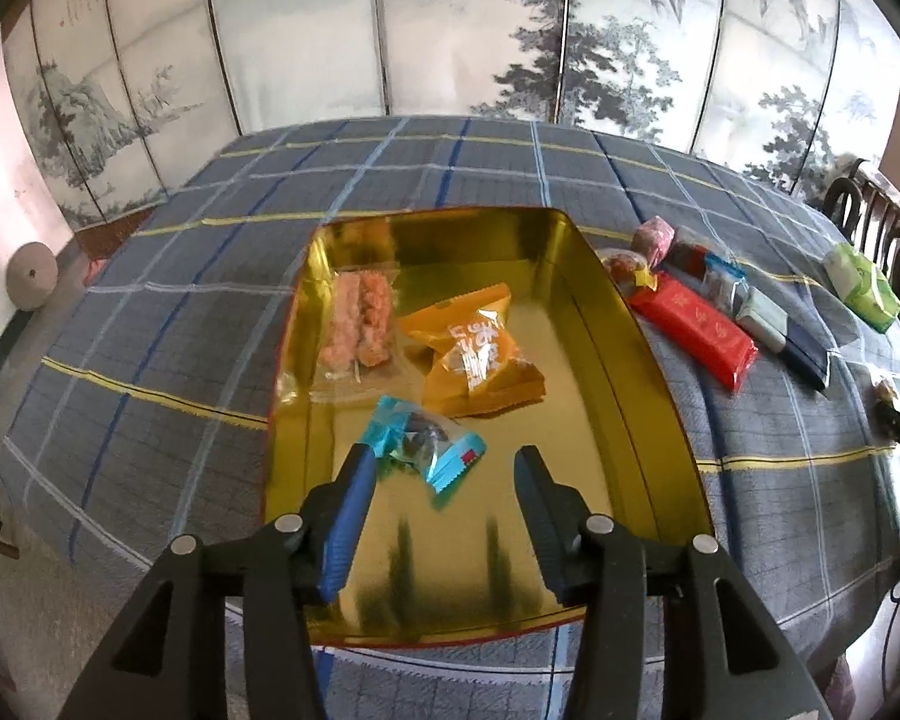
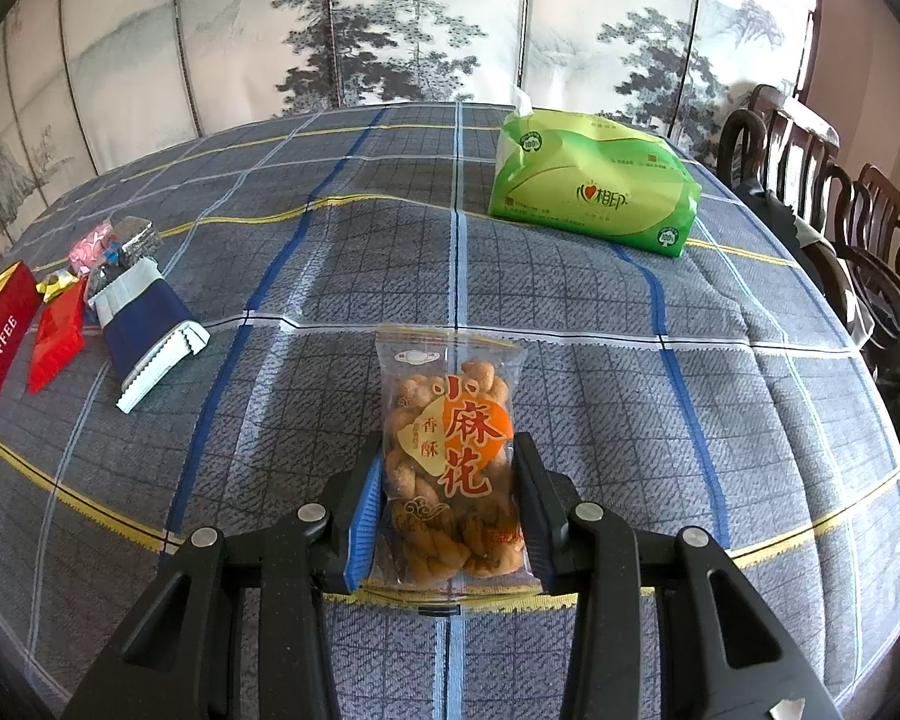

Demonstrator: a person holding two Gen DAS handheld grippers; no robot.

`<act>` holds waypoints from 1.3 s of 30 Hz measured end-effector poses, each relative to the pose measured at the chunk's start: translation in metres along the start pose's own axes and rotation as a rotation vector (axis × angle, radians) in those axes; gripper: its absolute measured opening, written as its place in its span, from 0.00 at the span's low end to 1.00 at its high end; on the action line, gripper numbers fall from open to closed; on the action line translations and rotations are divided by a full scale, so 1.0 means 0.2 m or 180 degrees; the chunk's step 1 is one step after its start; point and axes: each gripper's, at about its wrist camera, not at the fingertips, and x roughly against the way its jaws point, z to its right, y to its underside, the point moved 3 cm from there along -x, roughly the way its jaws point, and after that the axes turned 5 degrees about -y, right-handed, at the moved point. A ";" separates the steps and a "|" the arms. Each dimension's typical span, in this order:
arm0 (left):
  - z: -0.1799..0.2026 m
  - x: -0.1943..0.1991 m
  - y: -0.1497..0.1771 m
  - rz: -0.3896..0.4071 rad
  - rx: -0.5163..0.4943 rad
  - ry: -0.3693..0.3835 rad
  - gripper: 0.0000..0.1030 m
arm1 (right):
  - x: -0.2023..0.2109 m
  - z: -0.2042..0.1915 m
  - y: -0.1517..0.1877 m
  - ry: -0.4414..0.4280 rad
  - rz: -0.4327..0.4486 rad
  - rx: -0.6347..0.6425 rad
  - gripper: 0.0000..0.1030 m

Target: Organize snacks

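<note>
In the left wrist view an open gold tin (image 1: 624,324) sits on the checked tablecloth. It holds a clear bag of pink snacks (image 1: 360,318), an orange packet (image 1: 480,354) and a cyan candy packet (image 1: 426,444). My left gripper (image 1: 444,456) hangs open above the tin's near half. The cyan packet lies on the tin floor by the left fingertip, and no pad presses on it. In the right wrist view my right gripper (image 2: 450,444) is shut on a clear packet of fried dough twists (image 2: 450,450), its pads against both long sides, on the cloth.
Right of the tin lie loose snacks: a pink candy (image 1: 657,237), a red packet (image 1: 696,330) and a navy packet (image 1: 798,348). A green tissue pack (image 2: 594,180) sits at the far right. Dark wooden chairs (image 2: 840,228) line the table's right edge. A painted folding screen stands behind.
</note>
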 end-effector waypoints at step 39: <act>-0.20 0.12 0.04 0.0226 0.0417 0.0015 0.72 | 0.10 -1.75 -0.35 -0.1849 -0.0135 0.1327 0.36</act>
